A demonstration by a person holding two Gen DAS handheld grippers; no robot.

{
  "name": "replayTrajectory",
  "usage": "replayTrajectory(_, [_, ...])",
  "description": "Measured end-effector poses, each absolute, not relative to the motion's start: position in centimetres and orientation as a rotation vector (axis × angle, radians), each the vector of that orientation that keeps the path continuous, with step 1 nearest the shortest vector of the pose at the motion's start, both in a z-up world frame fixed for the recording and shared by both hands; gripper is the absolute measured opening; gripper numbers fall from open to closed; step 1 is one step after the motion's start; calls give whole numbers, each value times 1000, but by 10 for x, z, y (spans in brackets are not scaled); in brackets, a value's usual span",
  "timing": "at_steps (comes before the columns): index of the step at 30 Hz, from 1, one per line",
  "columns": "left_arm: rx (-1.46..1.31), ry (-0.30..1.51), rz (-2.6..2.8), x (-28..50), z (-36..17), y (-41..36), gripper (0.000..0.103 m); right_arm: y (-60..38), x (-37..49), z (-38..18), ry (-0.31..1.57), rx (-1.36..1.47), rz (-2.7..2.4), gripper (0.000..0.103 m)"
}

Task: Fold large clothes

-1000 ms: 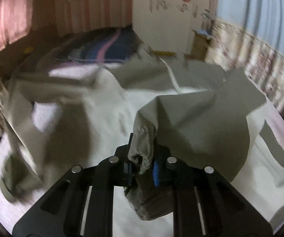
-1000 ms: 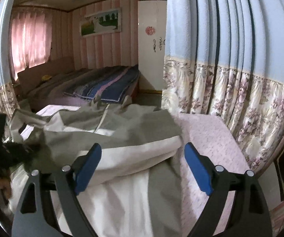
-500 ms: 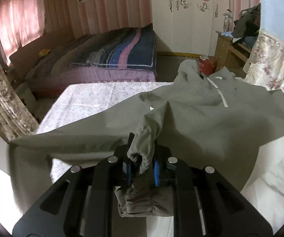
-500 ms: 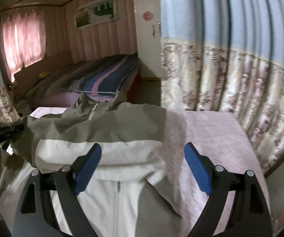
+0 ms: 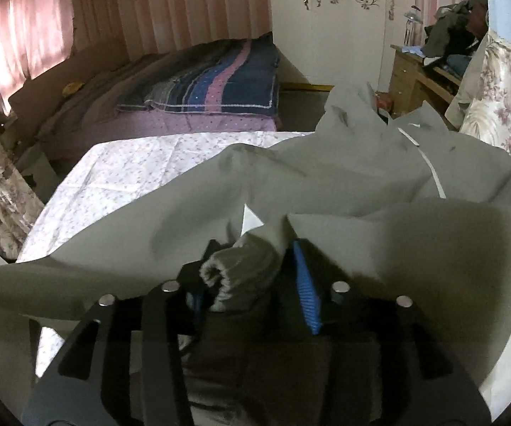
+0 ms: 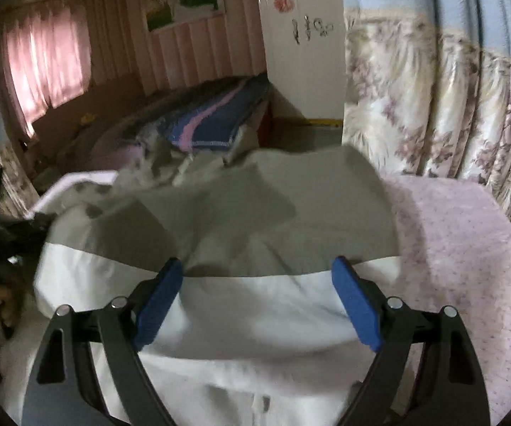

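Left claw just opening, sleeve cuff loose between pads, not pinched. Right claw wide open, empty, above jacket spread on bed. Advised: withdraw straight back, avoid snagging cuff; flatten fold.

Dim room — daylight glows through the pink curtains at left; fisheye edges bend and darken; right view motion-blurred.

Rumpled grey-and-white jacket spread across the floral-sheeted bed
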State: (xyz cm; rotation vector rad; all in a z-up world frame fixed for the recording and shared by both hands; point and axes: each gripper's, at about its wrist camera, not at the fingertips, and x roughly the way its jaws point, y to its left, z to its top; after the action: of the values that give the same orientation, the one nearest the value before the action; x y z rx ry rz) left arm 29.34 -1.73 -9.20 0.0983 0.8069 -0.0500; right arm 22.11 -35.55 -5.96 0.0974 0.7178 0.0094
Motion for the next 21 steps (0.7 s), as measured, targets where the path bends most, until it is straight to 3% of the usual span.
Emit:
replayTrajectory(8, [39, 839, -42, 310, -110, -1, 56, -372, 249, -86, 864, 32, -183, 85])
replayTrajectory(13, [24, 871, -11, 323, -115, 9, 75, -401, 255, -91, 895, 109, -253, 84])
replayTrajectory(21, [47, 857, -40, 321, -109, 10, 88, -405, 251, -92, 907, 103, -281, 87])
